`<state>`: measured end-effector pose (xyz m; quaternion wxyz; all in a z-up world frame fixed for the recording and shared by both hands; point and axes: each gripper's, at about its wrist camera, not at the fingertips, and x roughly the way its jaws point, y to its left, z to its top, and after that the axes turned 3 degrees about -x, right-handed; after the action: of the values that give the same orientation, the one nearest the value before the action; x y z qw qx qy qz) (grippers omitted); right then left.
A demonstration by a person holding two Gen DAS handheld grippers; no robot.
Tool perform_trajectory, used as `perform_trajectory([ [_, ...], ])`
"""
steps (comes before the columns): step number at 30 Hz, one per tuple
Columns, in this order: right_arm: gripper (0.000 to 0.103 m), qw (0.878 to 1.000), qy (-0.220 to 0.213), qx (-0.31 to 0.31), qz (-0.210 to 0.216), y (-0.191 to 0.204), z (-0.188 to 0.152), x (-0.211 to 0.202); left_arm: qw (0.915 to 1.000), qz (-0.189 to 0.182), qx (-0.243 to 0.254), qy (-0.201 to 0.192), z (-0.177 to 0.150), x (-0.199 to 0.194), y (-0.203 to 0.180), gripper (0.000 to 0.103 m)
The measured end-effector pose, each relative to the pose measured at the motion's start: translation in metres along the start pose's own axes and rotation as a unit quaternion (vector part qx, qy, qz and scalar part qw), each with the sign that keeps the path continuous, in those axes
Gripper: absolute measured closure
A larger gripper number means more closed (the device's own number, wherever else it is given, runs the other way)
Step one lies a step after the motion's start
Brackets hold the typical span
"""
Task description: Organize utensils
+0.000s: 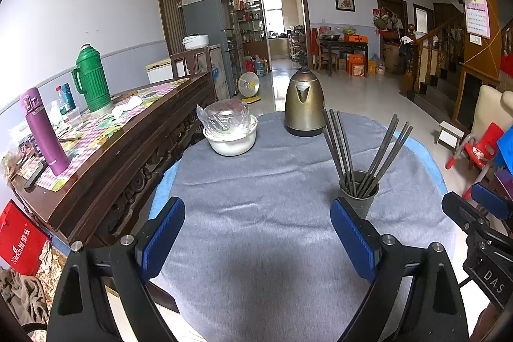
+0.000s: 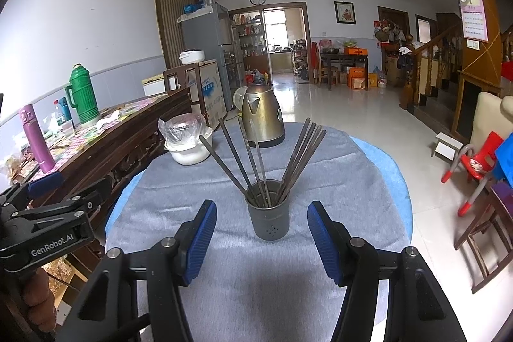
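A grey metal cup point(image 2: 268, 218) stands upright on the grey cloth of the round table point(image 2: 336, 175). Several dark chopsticks point(image 2: 256, 162) stand in it, fanned left and right. My right gripper point(image 2: 261, 241) is open and empty, its blue pads on either side of the cup and a little nearer to me. In the left wrist view the cup point(image 1: 360, 197) sits just beyond the right pad, with the chopsticks point(image 1: 365, 149) above it. My left gripper point(image 1: 256, 233) is open and empty over bare cloth, left of the cup.
A brass kettle point(image 1: 304, 101) and a white bowl with a plastic-wrapped dish point(image 1: 231, 130) stand at the table's far side. A wooden sideboard point(image 1: 105, 130) with a green thermos point(image 1: 91, 82) and purple bottle point(image 1: 43, 130) runs along the left. A red child's chair point(image 2: 474, 165) stands at right.
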<state>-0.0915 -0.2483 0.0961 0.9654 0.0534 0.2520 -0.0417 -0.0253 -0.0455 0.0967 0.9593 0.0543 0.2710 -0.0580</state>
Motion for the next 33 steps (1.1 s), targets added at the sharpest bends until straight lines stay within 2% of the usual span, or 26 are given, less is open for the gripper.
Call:
perform_trajectory([
  [14, 0.039, 1.000, -0.003, -0.004, -0.004, 0.006, 0.009, 0.005, 1.0000, -0.007, -0.004, 0.000, 0.006, 0.006, 0.003, 0.011],
  [33, 0.039, 0.999, -0.010, -0.011, -0.039, 0.036, 0.013, 0.002, 0.9994, -0.034, -0.004, -0.005, 0.009, 0.008, 0.026, 0.011],
])
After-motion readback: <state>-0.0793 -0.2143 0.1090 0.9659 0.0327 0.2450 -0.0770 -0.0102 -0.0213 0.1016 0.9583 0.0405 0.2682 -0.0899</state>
